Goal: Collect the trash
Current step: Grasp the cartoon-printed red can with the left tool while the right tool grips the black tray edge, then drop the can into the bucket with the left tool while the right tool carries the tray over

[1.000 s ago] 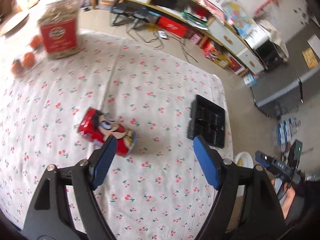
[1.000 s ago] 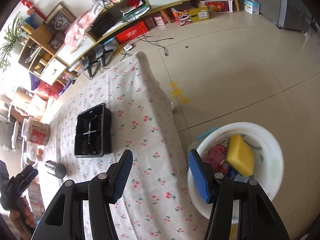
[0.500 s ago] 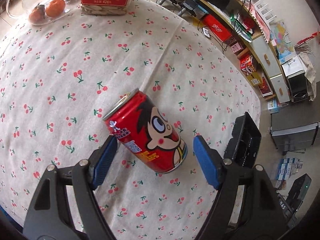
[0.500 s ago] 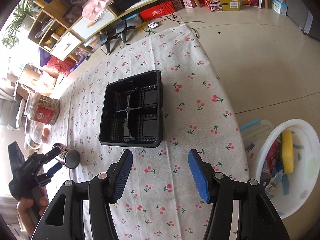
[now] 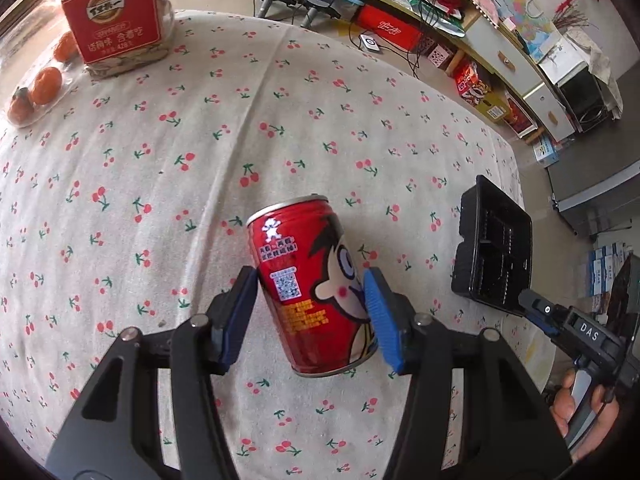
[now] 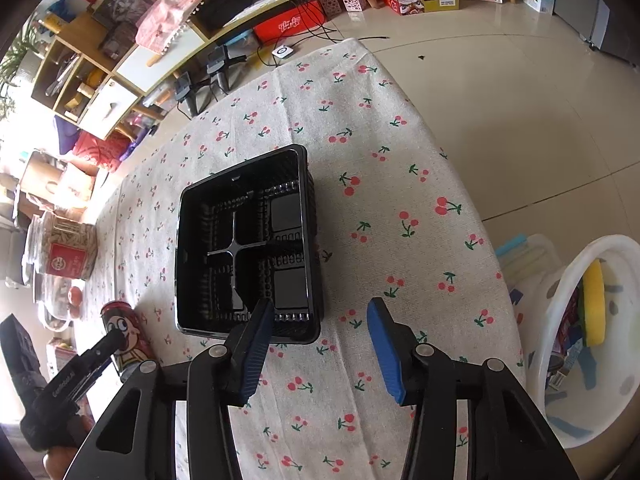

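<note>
A red drink can [image 5: 312, 292] with a cartoon face lies on the cherry-print tablecloth. My left gripper [image 5: 310, 312] is shut on the can, one blue pad on each side of it. The can also shows in the right wrist view [image 6: 128, 336]. A black plastic food tray [image 6: 244, 240] with four compartments sits on the table; it also shows at the right in the left wrist view [image 5: 496, 248]. My right gripper [image 6: 320, 340] is open and empty, just short of the tray's near edge. A white trash bucket [image 6: 592, 344] stands on the floor beside the table with a yellow sponge inside.
A jar with a red label [image 5: 116, 20] and a glass dish of oranges [image 5: 40, 84] stand at the table's far left. The table edge [image 6: 460, 168] drops to a tiled floor. Shelves and boxes line the far wall.
My left gripper moved in over the can and closed on it. My right gripper swung from above the bucket to the black tray and stayed open.
</note>
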The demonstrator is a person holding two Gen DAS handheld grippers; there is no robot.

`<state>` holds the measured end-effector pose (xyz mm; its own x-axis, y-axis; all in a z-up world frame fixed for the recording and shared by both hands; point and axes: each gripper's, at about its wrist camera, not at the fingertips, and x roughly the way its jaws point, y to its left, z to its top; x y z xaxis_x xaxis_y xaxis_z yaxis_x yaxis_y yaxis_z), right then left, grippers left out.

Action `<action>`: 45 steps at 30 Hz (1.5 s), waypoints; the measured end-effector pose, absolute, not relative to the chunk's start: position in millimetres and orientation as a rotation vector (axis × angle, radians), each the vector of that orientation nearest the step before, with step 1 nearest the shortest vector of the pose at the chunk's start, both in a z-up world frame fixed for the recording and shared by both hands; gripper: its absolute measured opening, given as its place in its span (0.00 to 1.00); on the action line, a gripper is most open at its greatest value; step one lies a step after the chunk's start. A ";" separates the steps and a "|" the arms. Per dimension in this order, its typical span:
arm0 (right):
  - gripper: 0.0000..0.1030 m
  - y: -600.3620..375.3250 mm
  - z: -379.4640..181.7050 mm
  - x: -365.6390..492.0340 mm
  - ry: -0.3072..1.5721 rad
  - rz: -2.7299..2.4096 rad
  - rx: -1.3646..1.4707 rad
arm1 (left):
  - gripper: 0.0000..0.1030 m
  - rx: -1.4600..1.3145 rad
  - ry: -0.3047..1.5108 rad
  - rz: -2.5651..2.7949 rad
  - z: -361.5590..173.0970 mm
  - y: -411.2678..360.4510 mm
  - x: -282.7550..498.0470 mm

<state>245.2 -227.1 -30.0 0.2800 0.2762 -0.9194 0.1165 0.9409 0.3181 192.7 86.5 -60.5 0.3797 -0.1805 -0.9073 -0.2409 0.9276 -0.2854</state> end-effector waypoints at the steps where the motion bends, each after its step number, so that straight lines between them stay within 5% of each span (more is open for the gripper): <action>1: 0.42 -224.8 -30.5 246.4 1.288 0.112 0.349 | 0.55 -0.380 1.186 0.033 -59.2 80.7 192.5; 6: 0.33 -216.2 -34.6 249.5 1.289 0.114 0.300 | 0.55 -0.333 1.179 -0.051 -61.0 62.9 193.4; 8: 0.13 -213.3 -36.4 249.4 1.293 0.115 0.276 | 0.55 -0.313 1.177 -0.057 -60.6 58.4 192.9; 11: 0.07 -210.9 -30.0 246.5 1.287 0.127 0.250 | 0.55 -0.330 1.186 -0.074 -62.7 55.0 193.3; 29: 0.06 -249.5 29.2 207.3 1.161 0.110 0.191 | 0.53 -0.315 1.154 -0.219 -43.9 7.5 177.9; 45: 0.06 -483.1 78.6 135.8 0.965 -0.166 0.492 | 0.53 -0.182 1.158 -0.597 -34.6 -176.9 133.0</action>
